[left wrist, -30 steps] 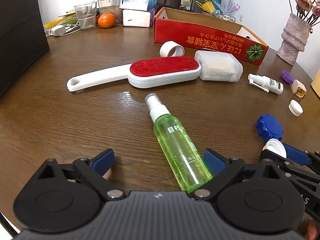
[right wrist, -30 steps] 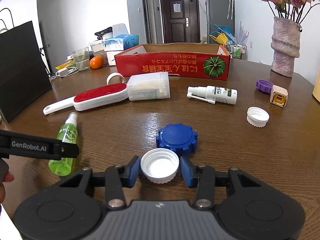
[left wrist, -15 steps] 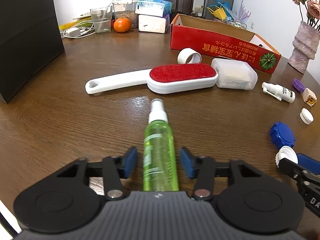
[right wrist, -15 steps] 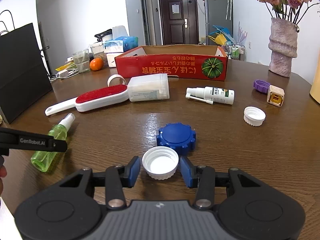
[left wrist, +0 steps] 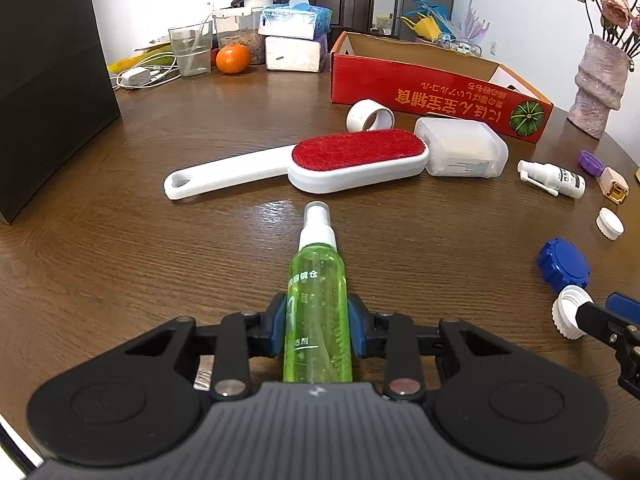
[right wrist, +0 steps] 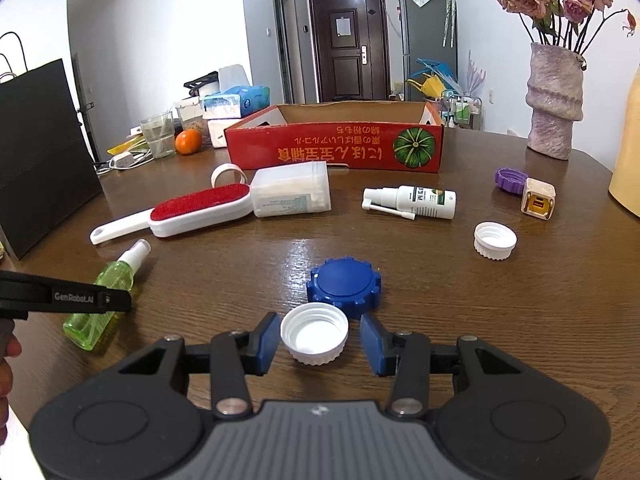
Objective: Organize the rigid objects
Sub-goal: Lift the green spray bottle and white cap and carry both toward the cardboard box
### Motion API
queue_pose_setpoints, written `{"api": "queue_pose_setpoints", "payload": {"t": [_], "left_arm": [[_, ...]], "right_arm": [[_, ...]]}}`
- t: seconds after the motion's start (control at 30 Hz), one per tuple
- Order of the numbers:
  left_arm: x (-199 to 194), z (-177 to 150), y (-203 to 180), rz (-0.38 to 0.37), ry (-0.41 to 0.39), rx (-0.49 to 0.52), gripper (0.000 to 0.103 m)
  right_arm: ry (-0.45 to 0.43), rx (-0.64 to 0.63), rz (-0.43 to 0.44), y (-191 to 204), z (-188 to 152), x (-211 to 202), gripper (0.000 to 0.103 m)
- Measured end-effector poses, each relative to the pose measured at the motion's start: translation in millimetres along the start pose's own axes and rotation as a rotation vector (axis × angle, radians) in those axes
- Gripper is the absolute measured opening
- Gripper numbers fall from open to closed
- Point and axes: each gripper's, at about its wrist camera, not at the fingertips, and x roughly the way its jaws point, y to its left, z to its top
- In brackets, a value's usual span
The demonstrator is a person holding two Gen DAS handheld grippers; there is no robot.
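A green spray bottle (left wrist: 318, 300) lies on the brown table (left wrist: 120, 264), nozzle pointing away. My left gripper (left wrist: 318, 330) is shut on its body, a blue pad pressed on each side. In the right wrist view the same bottle (right wrist: 108, 292) shows at the left, under the left gripper's black finger. My right gripper (right wrist: 318, 338) holds a white screw cap (right wrist: 314, 332), open side up, just in front of a blue toothed lid (right wrist: 344, 286). From the left wrist view that cap (left wrist: 566, 312) looks tilted in the fingers.
Behind lie a red-and-white lint brush (right wrist: 200, 208), a frosted plastic box (right wrist: 292, 194), a tape ring (right wrist: 228, 174), a white spray bottle (right wrist: 416, 202), another white cap (right wrist: 495, 240), a purple cap (right wrist: 510, 180) and a small cream box (right wrist: 538, 200). An open red carton (right wrist: 336, 152) and a vase (right wrist: 554, 108) stand further back.
The left jaws went from wide open to shut on the green bottle, which turned from slanted to straight between the fingers. The right gripper and its cap stayed put.
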Motion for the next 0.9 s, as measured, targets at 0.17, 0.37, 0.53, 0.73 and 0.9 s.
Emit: {"api": "queue_pose_setpoints", "payload": {"t": [0.17,0.37,0.53,0.73,0.9], "left_arm": [[-2.0,4.8,-0.6,-0.016,-0.008,-0.005,0.032],[-6.8,15.5,-4.5,-0.036,-0.041,-0.004,0.032],[-5.3,20.3,-5.5,-0.038,-0.044,-0.004,0.032],[0.9,16.3,-3.1,-0.039,-0.021,-0.011,0.032],[4.8,10.1,-0.5,-0.035,0.005,-0.012,0.032]], "right_arm": [[-0.011,0.003,-0.004,-1.0,3.4,-4.3,0.044],[-0.029,0.006,-0.004,-3.6,11.8,-5.2,0.042],[-0.024,0.009,0.006,-5.0,16.8,-1.4,0.028],[-0.001,0.021,0.014,-7.2,12.8,4.2,0.039],[-0.006,0.016,-0.008,-5.8,8.7,6.8,0.074]]}}
